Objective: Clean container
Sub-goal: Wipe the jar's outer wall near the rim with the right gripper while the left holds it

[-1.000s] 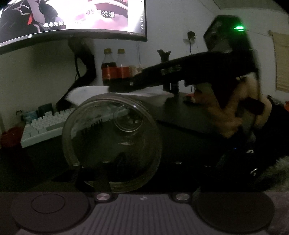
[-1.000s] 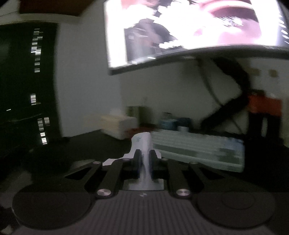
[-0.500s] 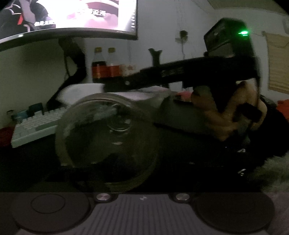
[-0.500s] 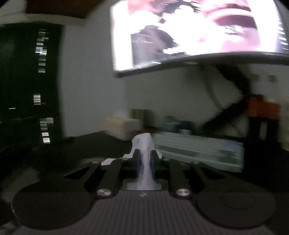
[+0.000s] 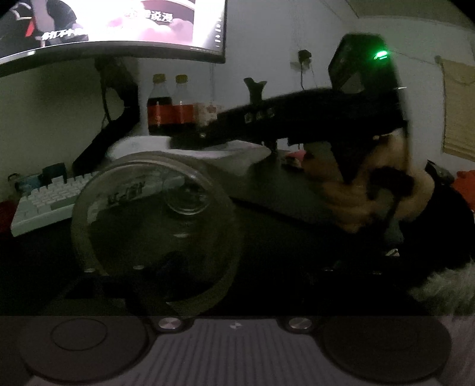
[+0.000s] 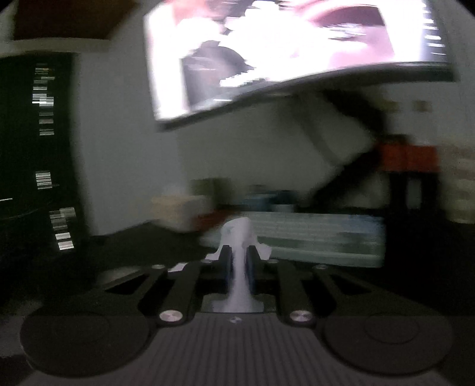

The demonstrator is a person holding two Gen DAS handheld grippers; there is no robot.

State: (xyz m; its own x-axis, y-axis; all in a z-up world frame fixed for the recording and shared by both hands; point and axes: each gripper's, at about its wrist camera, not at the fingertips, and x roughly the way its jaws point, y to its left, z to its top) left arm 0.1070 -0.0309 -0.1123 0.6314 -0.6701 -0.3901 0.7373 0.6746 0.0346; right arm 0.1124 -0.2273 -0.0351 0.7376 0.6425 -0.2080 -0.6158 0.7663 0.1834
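We take the keyboard [image 5: 47, 199] as our landmark on the dark desk [image 5: 282, 190]. In the left wrist view, the clear container [image 5: 154, 231] sits just in front of the keyboard's near right end, its round mouth turned toward us so that we look down its wall to the small circular base. It fills the space ahead of the left gripper [image 5: 204, 285], whose fingers are lost in the dark low in the frame. Their jaws have just been opening and now stand wide apart; the container sits on the left side of that gap, and we cannot tell whether a pad still touches its wall.

Beyond the keyboard's far right end stand two cola bottles [image 5: 169, 107] side by side, and above the keyboard hangs a lit monitor [image 5: 118, 26] on a dark stand. To the right of the keyboard, past the container, a hand [image 5: 359, 193] holds the right gripper's dark body [image 5: 297, 121], which reaches level across the desk toward the bottles.

In the blurred right wrist view, the right gripper [image 6: 237, 264] has its blue-padded fingers [image 6: 226, 264] drawn together and clamped on a white tissue [image 6: 239, 237], which sticks up past the tips. The keyboard lies just beyond the tissue and slightly to its right, under the tilted monitor.
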